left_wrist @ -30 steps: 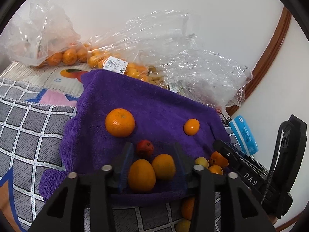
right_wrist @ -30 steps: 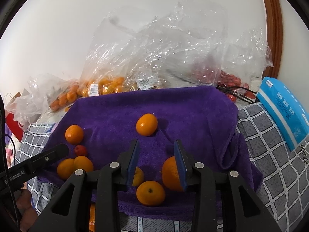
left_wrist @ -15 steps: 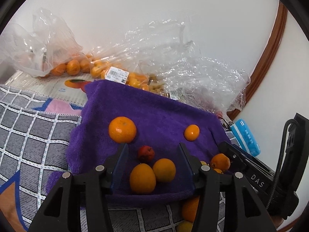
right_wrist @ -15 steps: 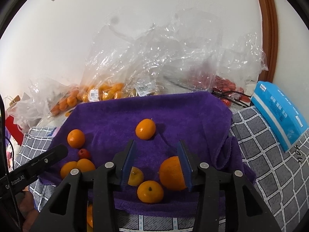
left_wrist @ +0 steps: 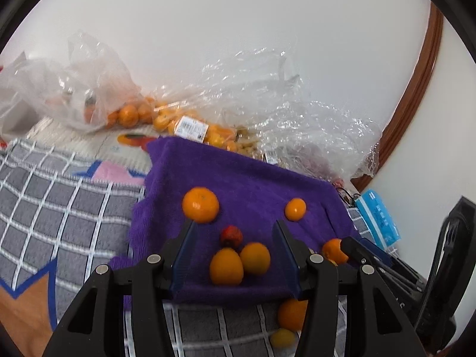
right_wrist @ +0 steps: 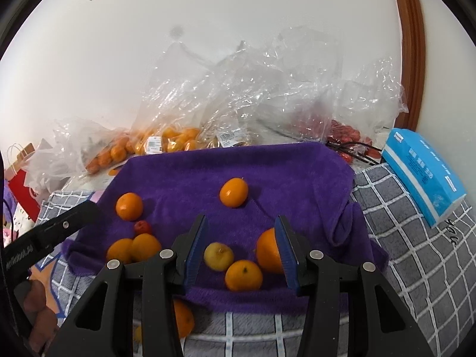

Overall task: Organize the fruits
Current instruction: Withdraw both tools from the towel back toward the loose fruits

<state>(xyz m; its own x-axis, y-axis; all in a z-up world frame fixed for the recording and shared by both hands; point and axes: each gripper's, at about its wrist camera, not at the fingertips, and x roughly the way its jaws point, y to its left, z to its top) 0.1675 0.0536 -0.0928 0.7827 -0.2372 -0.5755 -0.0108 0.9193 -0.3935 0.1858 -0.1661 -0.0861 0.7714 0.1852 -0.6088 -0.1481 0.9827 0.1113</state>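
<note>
Across mid-frame, purple towel spread over grey checked blanket, white wall behind. Clear plastic bags heaped along upper middle, blue tissue pack at right. Oranges scattered on towel, small red fruit among them. Left gripper parted, clamping nothing, two oranges lying between. Right gripper parted too, empty, hovering above yellow fruit.

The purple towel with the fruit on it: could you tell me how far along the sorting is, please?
Done: two clusters sit on the purple towel, a pair of orange fruits and three by the right gripper. In hand: nothing; both jaws open. Left: scattered orange mandarins and fruit off the towel.
</note>
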